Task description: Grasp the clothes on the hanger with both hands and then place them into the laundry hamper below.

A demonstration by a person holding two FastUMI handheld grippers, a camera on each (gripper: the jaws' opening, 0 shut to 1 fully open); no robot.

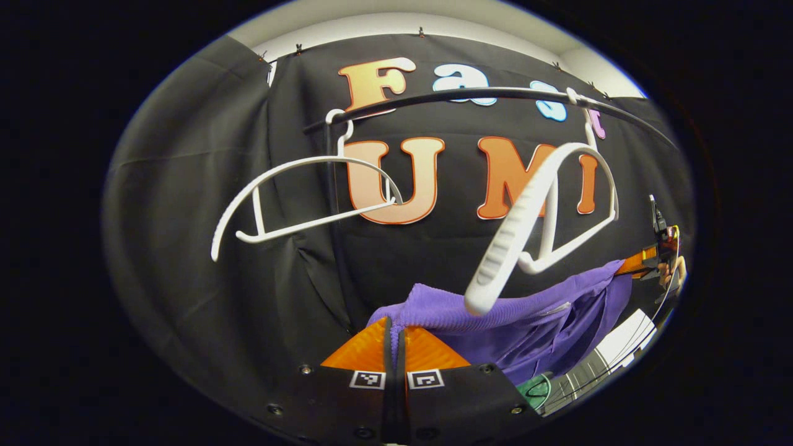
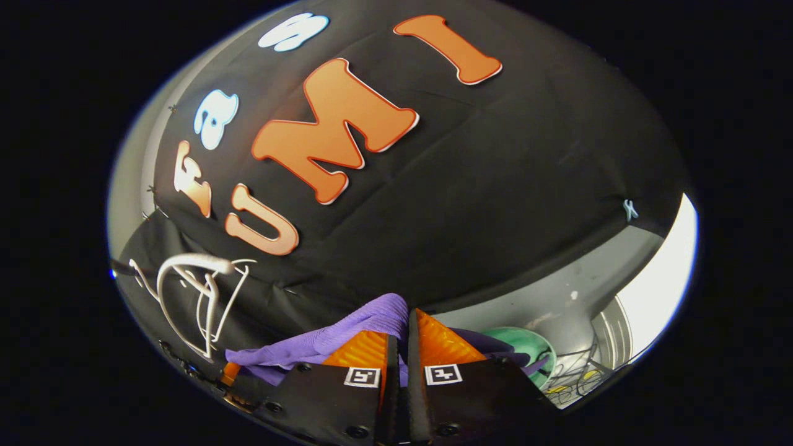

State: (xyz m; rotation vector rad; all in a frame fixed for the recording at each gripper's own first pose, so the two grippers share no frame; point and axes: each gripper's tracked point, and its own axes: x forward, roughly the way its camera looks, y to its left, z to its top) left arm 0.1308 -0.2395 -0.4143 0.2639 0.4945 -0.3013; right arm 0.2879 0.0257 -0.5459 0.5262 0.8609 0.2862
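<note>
The purple garment (image 1: 495, 319) is seen in the lower centre to lower right of the left gripper view, stretched as a band between the two grippers and clear of the hangers. One end is pinched between the fingers of the left gripper (image 1: 394, 328) at the bottom centre of that view; the fingers are pressed nearly together with ribbed cloth bunched at their tips. The far end of the garment is held at the right edge of the frame by the right gripper (image 1: 650, 260), where part of a hand (image 1: 675, 272) is also seen.

In the right gripper view, the garment (image 2: 347, 337) is seen at the bottom centre, its cloth caught between the closed fingers of the right gripper (image 2: 401, 322) and trailing to the lower left of the frame.

Two white hangers are recorded on a dark rail (image 1: 495, 94) across the upper part of the left gripper view: a bare hanger (image 1: 297, 198) at centre left and a nearer hanger (image 1: 533, 217) at centre right, tilted, just above the garment. Whether it touches the cloth cannot be told.

A wire hamper (image 2: 579, 371) is seen at the lower right of the right gripper view, beside a green round object (image 2: 526, 347). Its contents cannot be made out.
</note>
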